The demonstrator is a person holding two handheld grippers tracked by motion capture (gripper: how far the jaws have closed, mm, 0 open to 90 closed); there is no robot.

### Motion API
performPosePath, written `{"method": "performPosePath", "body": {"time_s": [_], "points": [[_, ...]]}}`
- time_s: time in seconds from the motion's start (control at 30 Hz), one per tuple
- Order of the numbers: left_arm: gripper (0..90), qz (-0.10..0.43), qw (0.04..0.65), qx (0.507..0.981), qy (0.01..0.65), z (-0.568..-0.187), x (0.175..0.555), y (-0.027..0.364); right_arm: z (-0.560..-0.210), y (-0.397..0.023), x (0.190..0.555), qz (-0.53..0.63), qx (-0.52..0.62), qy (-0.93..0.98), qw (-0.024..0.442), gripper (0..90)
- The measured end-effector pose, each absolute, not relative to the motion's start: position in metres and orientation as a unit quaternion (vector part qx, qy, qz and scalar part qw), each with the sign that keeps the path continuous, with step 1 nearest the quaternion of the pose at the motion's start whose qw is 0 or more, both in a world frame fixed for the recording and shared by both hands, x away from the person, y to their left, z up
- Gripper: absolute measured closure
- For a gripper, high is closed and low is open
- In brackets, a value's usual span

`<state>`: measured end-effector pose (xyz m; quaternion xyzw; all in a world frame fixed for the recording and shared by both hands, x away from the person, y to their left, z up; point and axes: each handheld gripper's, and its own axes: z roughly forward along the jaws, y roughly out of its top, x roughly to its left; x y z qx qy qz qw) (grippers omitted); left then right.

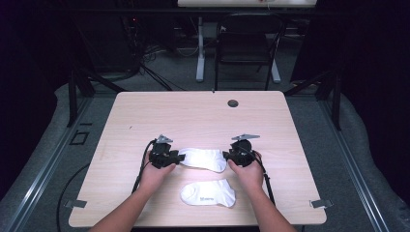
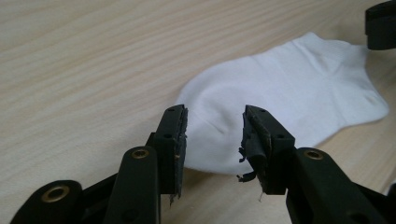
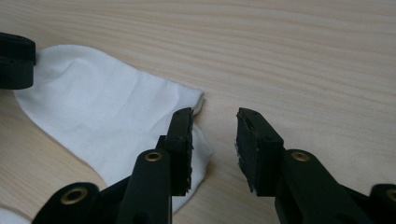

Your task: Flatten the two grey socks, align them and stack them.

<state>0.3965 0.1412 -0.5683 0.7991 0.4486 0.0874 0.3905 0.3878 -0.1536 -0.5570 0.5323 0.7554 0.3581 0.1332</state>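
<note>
White cotton ankle sock [image 1: 205, 158] is lying toward the front edge of the pale wooden tabletop [image 1: 193, 116] while we are holding the left gripper [image 2: 212, 135] and right gripper [image 3: 214, 140] gaping apart at its opposite ends.

A black chair [image 1: 244, 46] stands beyond the tabletop [image 1: 193, 116]. Cables [image 1: 150, 72] lie on the floor near a white table leg [image 1: 199, 50].

I see two white socks lying flat on the worktop: the far sock [image 1: 205, 159] lies crosswise, and the near sock [image 1: 208, 193] lies just below it.
</note>
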Motion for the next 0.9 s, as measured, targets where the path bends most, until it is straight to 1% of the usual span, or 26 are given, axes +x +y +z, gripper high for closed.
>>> {"method": "performPosePath", "body": {"time_s": [0.2,0.27,0.4,0.47,0.6,0.77,0.87,0.9], "points": [[59.6,0.099,0.396,0.795,0.448,-0.563,0.396,0.144,-0.559,-0.150,0.388,0.364,0.529,0.757,0.126,64.0],[59.1,0.106,0.388,0.798,0.448,-0.563,0.398,0.146,-0.562,-0.150,0.390,0.356,0.530,0.761,0.117,62.1],[58.0,0.110,0.385,0.793,0.460,-0.565,0.404,0.152,-0.567,-0.149,0.391,0.345,0.532,0.766,0.109,62.7],[57.7,0.111,0.381,0.792,0.464,-0.567,0.407,0.154,-0.568,-0.148,0.390,0.342,0.531,0.768,0.107,68.0],[57.7,0.107,0.374,0.792,0.471,-0.571,0.411,0.155,-0.567,-0.146,0.388,0.341,0.522,0.774,0.110,84.6],[58.6,0.105,0.370,0.794,0.471,-0.574,0.414,0.151,-0.565,-0.145,0.386,0.338,0.514,0.780,0.114,86.6],[62.5,0.104,0.365,0.799,0.467,-0.576,0.413,0.148,-0.565,-0.146,0.386,0.338,0.514,0.780,0.117,86.6],[65.7,0.104,0.363,0.802,0.463,-0.576,0.412,0.146,-0.564,-0.146,0.385,0.338,0.514,0.780,0.117,86.6]]}}
